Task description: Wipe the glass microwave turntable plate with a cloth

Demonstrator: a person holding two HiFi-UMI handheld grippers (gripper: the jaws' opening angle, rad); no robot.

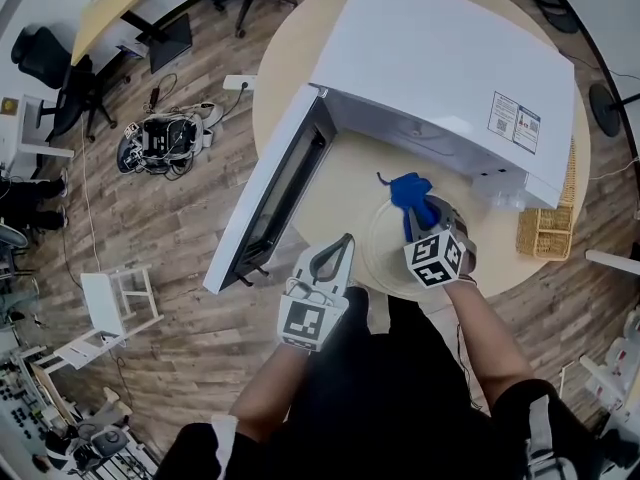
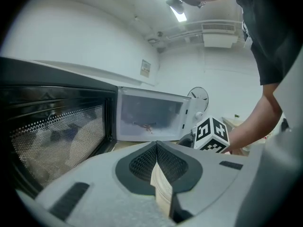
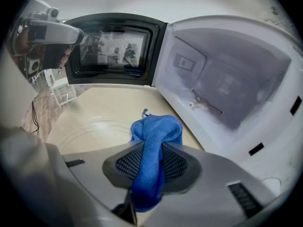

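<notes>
The glass turntable plate lies flat on the round beige table, just in front of the open microwave and outside its cavity. In the right gripper view the plate shows as faint concentric rings on the tabletop.

The blue cloth is bunched over the far part of the plate, on the side nearest the cavity. My right gripper has its jaws clamped on the cloth. In the right gripper view the cloth runs up between the two dark pads and spills out past the tips in a rounded fold with a small loop at its top. Whether the fold presses on the glass I cannot tell.

My left gripper hangs at the near left edge of the table, just beside the plate rim. Its view shows the jaws brought together, tip against tip, and I cannot tell whether they touch the glass. The marker cube of the right gripper shows beyond them.

The microwave door stands swung wide to the left, its dark perforated window facing the cavity. On the cavity floor sits a small drive hub. A wicker basket stands on the table to the right of the microwave.
</notes>
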